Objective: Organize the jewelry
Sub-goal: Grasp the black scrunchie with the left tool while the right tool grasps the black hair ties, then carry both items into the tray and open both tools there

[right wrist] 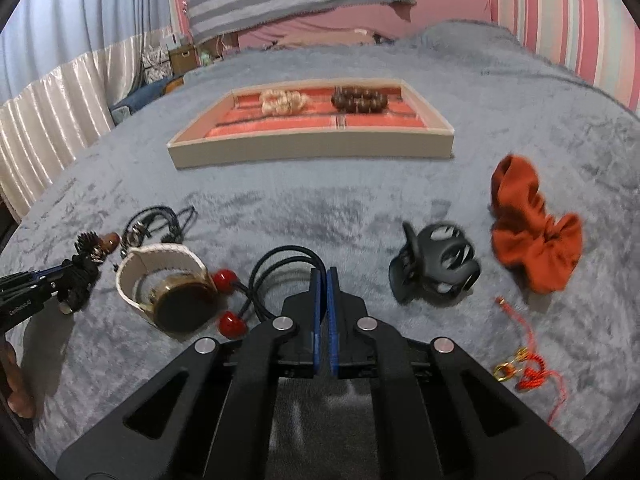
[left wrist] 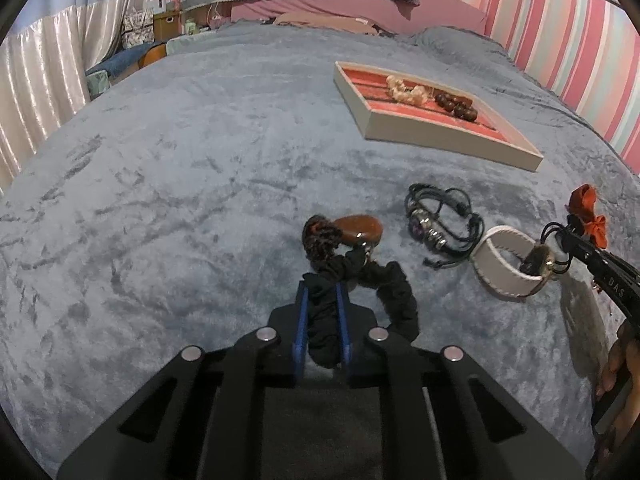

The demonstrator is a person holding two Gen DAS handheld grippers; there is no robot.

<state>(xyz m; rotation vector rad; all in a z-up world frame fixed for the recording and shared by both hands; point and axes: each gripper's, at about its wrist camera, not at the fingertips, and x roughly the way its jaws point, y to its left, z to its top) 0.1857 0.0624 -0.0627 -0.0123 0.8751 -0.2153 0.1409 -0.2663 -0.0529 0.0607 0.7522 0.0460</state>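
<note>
Your left gripper point(left wrist: 323, 300) is clamped on the black scrunchie point(left wrist: 384, 300), which lies on the grey bed point(left wrist: 180, 200) directly ahead of the blue pads: one gathered fold runs up between them, along the line the gripper points, while the rest of the loop curls off to the right. A crocheted brown piece with an amber oval stone point(left wrist: 360, 229) lies just beyond the scrunchie, touching or tangled with it; you cannot tell which, so lifting may drag it along.

Your right gripper point(right wrist: 323, 300) has its jaws together on the black elastic hair tie point(right wrist: 280, 264) with two red beads point(right wrist: 226, 300). The cords loop out to the left of the pads and the beads lie further left, just beside the cream-strapped watch point(right wrist: 168, 284). Whether the cord is truly pinched at the fingertips is hard to see, though it meets the pads there.

The jewelry tray point(right wrist: 312, 146), cream-walled with a coral lining, is the landmark: it sits farther up the bed, well apart from both grippers. From your right gripper it lies nearly straight ahead with its long side facing you; from your left it lies ahead and to the right, turned at an angle. The right hand looks the nearer and better lined up. A pale bead bracelet point(right wrist: 284, 102) and a dark wooden bead bracelet point(right wrist: 360, 102) already rest along its far side, so the near half is free.

Nearer than the tray lie a black corded bracelet point(left wrist: 440, 224), a black claw clip point(right wrist: 436, 270), a rust scrunchie point(right wrist: 536, 240) and a red-and-gold cord charm point(right wrist: 520, 364).
</note>
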